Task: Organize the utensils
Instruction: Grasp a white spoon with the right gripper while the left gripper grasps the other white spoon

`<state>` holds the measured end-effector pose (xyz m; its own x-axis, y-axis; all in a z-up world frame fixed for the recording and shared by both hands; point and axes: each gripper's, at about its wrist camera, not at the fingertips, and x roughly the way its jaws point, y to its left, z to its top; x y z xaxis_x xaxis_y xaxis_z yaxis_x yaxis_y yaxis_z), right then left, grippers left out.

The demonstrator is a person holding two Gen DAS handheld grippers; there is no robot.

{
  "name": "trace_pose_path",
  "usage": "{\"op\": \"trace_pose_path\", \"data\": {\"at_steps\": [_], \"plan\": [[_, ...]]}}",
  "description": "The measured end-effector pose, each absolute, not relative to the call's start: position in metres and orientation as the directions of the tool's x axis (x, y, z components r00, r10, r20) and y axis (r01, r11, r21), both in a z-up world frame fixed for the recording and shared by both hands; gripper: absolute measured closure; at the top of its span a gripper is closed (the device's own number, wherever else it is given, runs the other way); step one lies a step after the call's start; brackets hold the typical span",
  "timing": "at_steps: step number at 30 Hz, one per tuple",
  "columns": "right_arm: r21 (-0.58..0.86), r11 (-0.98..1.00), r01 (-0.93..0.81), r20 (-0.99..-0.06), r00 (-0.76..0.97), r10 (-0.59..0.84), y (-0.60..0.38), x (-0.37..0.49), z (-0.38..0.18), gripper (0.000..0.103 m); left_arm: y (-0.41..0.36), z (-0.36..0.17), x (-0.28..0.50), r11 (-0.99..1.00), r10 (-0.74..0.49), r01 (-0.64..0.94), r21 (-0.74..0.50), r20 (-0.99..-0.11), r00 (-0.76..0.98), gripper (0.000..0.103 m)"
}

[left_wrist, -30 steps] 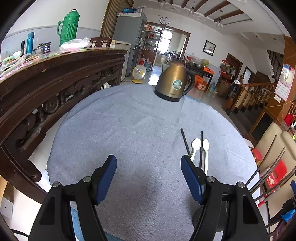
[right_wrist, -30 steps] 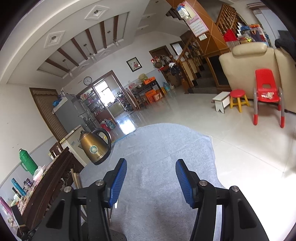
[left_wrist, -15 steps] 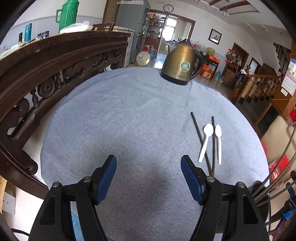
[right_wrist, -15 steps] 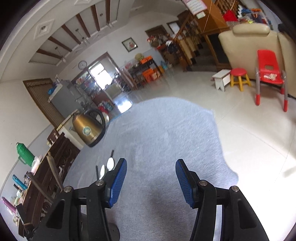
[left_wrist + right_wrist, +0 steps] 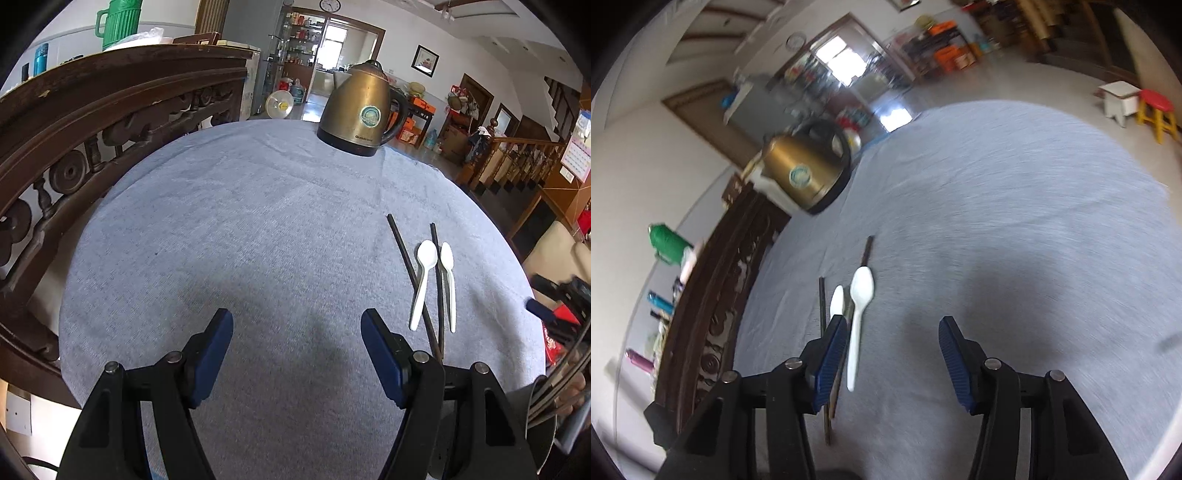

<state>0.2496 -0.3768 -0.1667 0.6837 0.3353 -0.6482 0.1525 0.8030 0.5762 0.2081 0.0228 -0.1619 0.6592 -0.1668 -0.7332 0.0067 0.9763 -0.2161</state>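
Two white plastic spoons (image 5: 424, 277) (image 5: 447, 273) and two black chopsticks (image 5: 404, 251) (image 5: 437, 280) lie side by side on the grey cloth, to the right of my left gripper (image 5: 297, 332). That gripper is open and empty over bare cloth. In the blurred right wrist view the larger spoon (image 5: 860, 295), the smaller spoon (image 5: 836, 299) and a chopstick (image 5: 867, 251) lie just ahead of my right gripper (image 5: 892, 332). Its jaws are closing, with nothing pressed between them. The larger spoon's handle runs beside the left finger (image 5: 831, 350).
A brass-coloured kettle (image 5: 360, 110) stands at the table's far edge. A carved dark wooden rail (image 5: 92, 122) curves along the left side. Metal rods (image 5: 557, 387) rise at the lower right. A dark gripper part (image 5: 554, 299) shows at the right edge.
The right wrist view has swung down and left from the room to the spoons and chopsticks. My left gripper has sunk closer to the cloth; the utensils now look larger.
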Motion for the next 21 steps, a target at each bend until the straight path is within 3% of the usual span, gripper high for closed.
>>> {"op": "trace_pose_path", "data": {"at_steps": [9,16,18,20,21], "plan": [[0.430,0.902,0.041,-0.736,0.594,0.324,-0.315,0.346,-0.181,0.049,0.036,-0.170,0.221,0.982,-0.138,-0.009,-0.188,-0.750,0.647,0.031],[0.386,0.921,0.054,-0.785,0.543,0.297,-0.299,0.380,-0.202,0.049,0.048,-0.174,0.230,0.982,-0.119,-0.039,-0.187,-0.759,0.640,0.031],[0.372,0.927,0.053,-0.796,0.532,0.289,-0.295,0.382,-0.207,0.053,0.048,-0.174,0.232,0.982,-0.118,-0.038,-0.185,-0.759,0.641,0.031],[0.339,0.939,0.055,-0.813,0.520,0.263,-0.290,0.386,-0.212,0.071,0.046,-0.174,0.231,0.983,-0.118,-0.033,-0.180,-0.759,0.641,0.031],[0.318,0.947,0.053,-0.812,0.530,0.243,-0.288,0.385,-0.212,0.071,0.044,-0.174,0.231,0.984,-0.118,-0.029,-0.178,-0.758,0.641,0.031]]}}
